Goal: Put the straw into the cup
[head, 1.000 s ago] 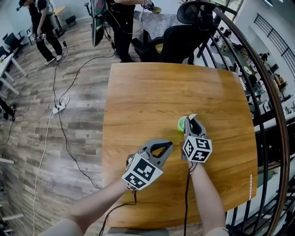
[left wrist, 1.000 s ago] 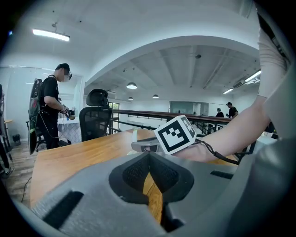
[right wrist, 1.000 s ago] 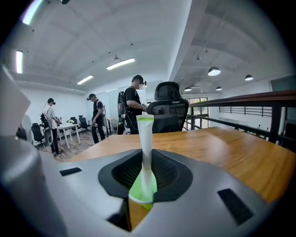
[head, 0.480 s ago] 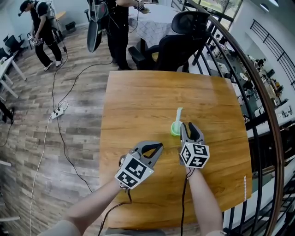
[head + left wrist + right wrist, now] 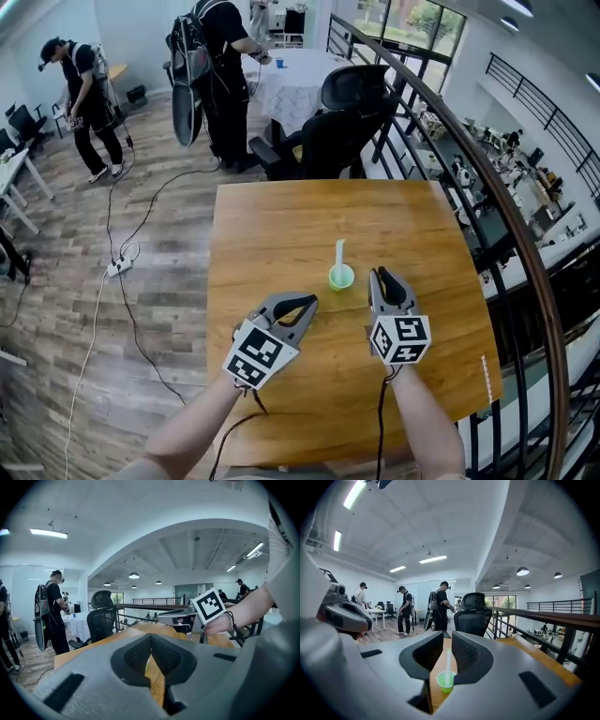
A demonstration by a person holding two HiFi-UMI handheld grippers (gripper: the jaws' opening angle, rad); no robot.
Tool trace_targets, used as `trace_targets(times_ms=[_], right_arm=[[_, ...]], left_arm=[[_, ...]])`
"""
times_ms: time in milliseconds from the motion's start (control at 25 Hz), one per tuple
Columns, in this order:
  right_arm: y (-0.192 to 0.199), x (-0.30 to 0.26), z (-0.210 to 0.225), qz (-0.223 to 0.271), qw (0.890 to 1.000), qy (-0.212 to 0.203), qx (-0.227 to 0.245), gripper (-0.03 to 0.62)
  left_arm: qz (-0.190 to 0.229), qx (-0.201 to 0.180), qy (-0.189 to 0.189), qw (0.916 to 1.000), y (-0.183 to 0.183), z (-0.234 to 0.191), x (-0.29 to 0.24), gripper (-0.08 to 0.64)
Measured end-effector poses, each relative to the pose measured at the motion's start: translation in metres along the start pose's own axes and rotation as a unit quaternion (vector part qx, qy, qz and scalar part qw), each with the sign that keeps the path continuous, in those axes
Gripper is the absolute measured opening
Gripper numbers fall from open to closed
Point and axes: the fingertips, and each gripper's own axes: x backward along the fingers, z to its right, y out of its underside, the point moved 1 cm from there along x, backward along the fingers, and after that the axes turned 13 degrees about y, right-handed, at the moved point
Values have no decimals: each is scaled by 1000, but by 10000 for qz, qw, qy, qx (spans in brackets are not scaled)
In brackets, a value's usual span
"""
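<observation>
The green cup [image 5: 341,277] is sitting near the middle of the table [image 5: 281,225], and the straw [image 5: 339,253] is standing inside it, its top poking well above the rim. The right gripper [image 5: 382,274] is hovering just to the near right of the cup, not touching it. Its jaws are closing, a narrow gap showing and nothing between them. The left gripper [image 5: 305,302] is hovering to the near left, apart from the cup, its jaws meeting at the tips and gripping nothing.

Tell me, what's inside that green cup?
A pale straw stands in the cup, sticking up past its rim. The cup's wall hides the straw's lower end and whether any drink is inside.
</observation>
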Motion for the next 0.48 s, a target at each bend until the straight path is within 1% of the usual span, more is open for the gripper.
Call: trace_targets(times_ms=[80,200,320,480], right_arm=[[-22,17,2,51,10000,-18,57,61],[-48,45,3,-70,9997,-77,223,46],[-76,80,2,-6,9997,-187,156,43],[-108,128,-7,202,9990,-400,14,40]], left_arm=[[88,-75,-25,9999,-19,5,9,14],[280,-240,-54,9993,-46,15,23,14],[605,-349,-155,9974,-75,30,42,14],[849,-497,-280,9948,-104,49,71,14]])
